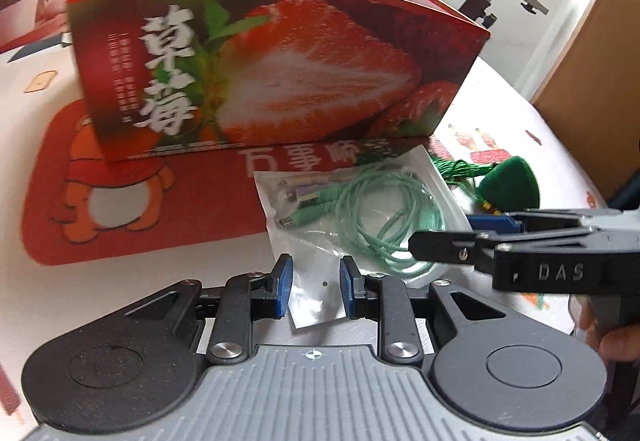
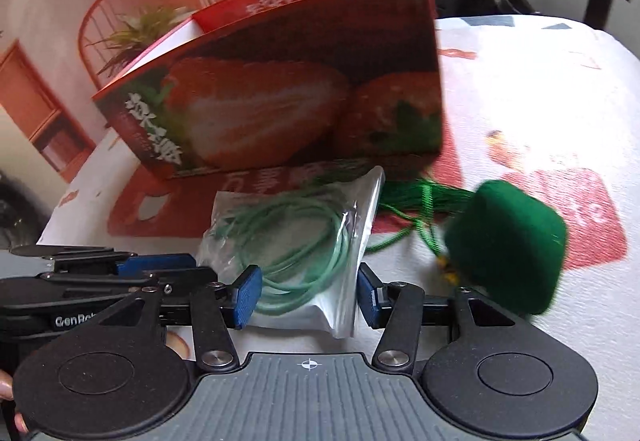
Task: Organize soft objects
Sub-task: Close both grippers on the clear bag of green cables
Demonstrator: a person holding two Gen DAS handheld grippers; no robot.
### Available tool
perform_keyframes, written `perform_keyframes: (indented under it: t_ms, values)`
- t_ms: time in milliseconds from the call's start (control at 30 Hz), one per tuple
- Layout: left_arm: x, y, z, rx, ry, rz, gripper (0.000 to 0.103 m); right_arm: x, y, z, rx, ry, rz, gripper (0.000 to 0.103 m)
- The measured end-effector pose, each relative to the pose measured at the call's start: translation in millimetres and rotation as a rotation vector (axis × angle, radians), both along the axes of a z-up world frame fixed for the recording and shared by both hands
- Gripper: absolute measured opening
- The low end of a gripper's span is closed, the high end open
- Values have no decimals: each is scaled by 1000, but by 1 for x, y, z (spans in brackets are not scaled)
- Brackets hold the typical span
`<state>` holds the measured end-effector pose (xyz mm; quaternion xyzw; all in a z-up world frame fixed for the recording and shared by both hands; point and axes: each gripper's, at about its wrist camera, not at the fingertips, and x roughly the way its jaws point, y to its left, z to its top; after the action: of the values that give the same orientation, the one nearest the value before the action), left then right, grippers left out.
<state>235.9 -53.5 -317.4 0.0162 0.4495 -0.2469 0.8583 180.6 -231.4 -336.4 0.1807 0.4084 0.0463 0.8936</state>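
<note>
Closing in on a clear bag of mint-green cable (image 1: 360, 213), two hand-held grippers line up before an open strawberry-print box (image 1: 276, 69) on a cloth-covered table (image 1: 520, 113).

The left gripper (image 1: 316, 287) has its blue pads parted either side of the bag's near corner, not yet pinching it; the right gripper (image 2: 308, 295) likewise stands spread, its fingers straddling the bag's other end. The bag lies flat on a red mat (image 1: 140, 209) just in front of the box, with a green velvet pouch (image 2: 506, 245) and its tasselled cord beside it. A sound grab would likely bite the plastic edge squarely, not the loose cable inside, then lift both ends level to clear the box wall.
</note>
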Motion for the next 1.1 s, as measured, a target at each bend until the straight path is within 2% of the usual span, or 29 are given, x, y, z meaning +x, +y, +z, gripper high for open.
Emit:
perform_keyframes:
  t_ms: [167, 233, 333, 467, 600, 767, 967, 1033, 1100]
  values:
    - [4, 14, -1, -33, 19, 37, 26, 17, -12, -1, 52, -13, -14, 44]
    - [6, 16, -1, -36, 22, 48, 26, 23, -15, -3, 56, -11, -19, 27]
    - [12, 23, -1, -45, 27, 97, 28, 21, -12, -6, 31, -21, 5, 20]
    - [23, 35, 0, -67, 37, 165, 33, 18, -6, -7, -13, -44, 33, 19]
    - [35, 41, -1, -104, 56, 189, 37, 16, -4, -8, -31, -64, 51, 18]
    - [43, 29, -2, -133, 60, 172, 56, 12, -8, -9, -21, -86, 57, 18]
    - [57, 14, -5, -146, 51, 157, 59, 9, -12, -12, -7, -110, 63, 18]
    - [59, 10, -5, -146, 50, 142, 67, 8, -12, -13, -2, -115, 64, 18]
    - [59, 4, -6, -141, 45, 128, 69, 8, -13, -13, 7, -116, 64, 18]
